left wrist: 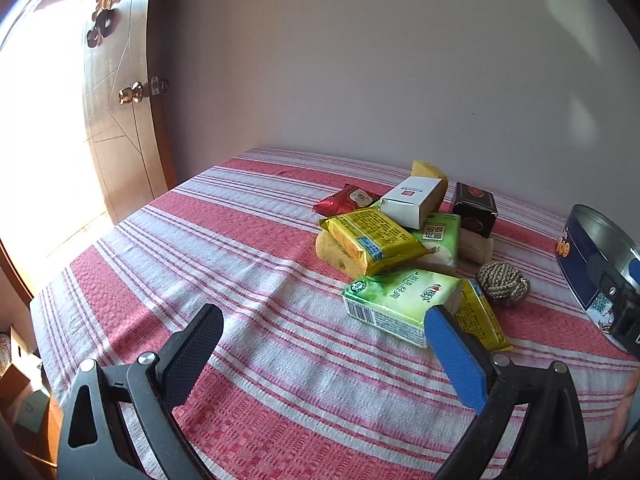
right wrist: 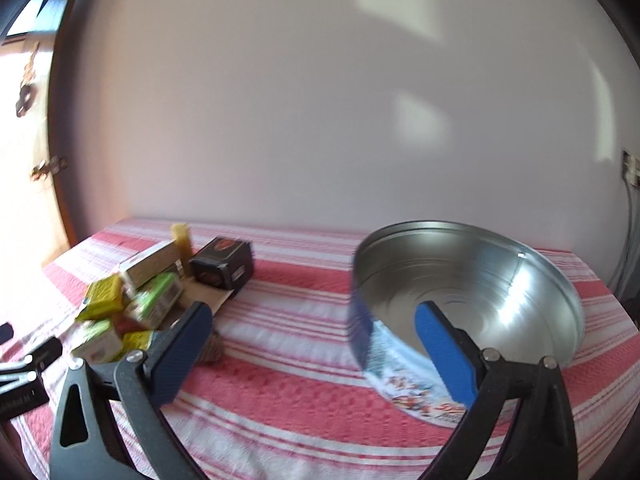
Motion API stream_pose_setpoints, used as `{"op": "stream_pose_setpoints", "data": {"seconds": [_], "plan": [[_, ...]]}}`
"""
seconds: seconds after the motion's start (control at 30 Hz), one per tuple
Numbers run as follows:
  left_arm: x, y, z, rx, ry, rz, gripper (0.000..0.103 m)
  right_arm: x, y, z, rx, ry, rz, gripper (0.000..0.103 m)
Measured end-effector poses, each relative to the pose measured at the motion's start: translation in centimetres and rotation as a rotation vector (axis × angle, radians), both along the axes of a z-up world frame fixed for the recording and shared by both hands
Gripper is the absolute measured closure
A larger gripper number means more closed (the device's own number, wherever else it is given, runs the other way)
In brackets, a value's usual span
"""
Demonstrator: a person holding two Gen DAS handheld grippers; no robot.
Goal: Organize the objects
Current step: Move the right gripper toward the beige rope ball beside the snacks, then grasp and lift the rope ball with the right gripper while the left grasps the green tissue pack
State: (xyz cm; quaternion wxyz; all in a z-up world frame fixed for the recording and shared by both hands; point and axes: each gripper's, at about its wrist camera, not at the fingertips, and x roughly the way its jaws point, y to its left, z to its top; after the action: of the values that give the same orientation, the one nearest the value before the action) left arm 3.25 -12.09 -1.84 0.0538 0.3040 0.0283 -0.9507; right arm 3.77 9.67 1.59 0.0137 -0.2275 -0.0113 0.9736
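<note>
A pile of packets lies on the red-striped tablecloth: green tissue packs, yellow snack bags, a red packet, a white box, a black box and a rope ball. My left gripper is open and empty, just short of the nearest green pack. My right gripper is open and empty; its right finger hangs over the rim of an empty round blue tin. The pile sits to its left.
The tin stands at the table's right side. A wooden door with a brass knob stands left of the table, and a plain wall runs behind it. The left gripper's body shows at the right wrist view's left edge.
</note>
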Motion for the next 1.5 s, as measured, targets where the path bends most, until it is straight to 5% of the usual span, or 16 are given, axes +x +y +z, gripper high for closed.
{"op": "stream_pose_setpoints", "data": {"seconds": [0.27, 0.4, 0.6, 0.77, 0.97, 1.07, 1.3, 1.5], "plan": [[-1.5, 2.9, -0.1, -0.053, -0.052, -0.130, 0.001, -4.7, -3.2, -2.5, -0.004, -0.216, 0.149, 0.013], [-1.8, 2.5, -0.4, -0.061, -0.071, -0.111, 0.001, -7.4, -4.8, -3.9, -0.023, -0.337, 0.225, 0.019], [-3.1, 1.7, -0.6, 0.035, -0.103, -0.091, 0.001, -8.7, -5.4, -5.3, -0.056, -0.431, 0.294, 0.055], [-5.1, 3.2, -1.2, 0.072, -0.153, -0.128, 0.001, -7.0, -2.9, -3.6, -0.068, -0.338, 0.231, 0.055], [-8.0, 2.2, -3.3, 0.203, -0.236, -0.058, 0.002, -6.5, -0.6, -2.4, -0.137, -0.296, 0.165, 0.054], [-7.4, 2.0, -3.0, 0.214, -0.209, -0.060, 0.017, -7.1, -0.8, -2.6, -0.147, -0.318, 0.154, 0.054], [-4.9, 0.8, -2.4, 0.225, -0.159, -0.041, 0.017, -6.6, -1.7, -2.1, -0.087, -0.273, 0.144, 0.054], [-2.1, 2.0, 0.8, 0.136, 0.009, -0.055, 0.017, -4.7, -1.8, -0.1, -0.097, -0.162, 0.183, 0.054]]}}
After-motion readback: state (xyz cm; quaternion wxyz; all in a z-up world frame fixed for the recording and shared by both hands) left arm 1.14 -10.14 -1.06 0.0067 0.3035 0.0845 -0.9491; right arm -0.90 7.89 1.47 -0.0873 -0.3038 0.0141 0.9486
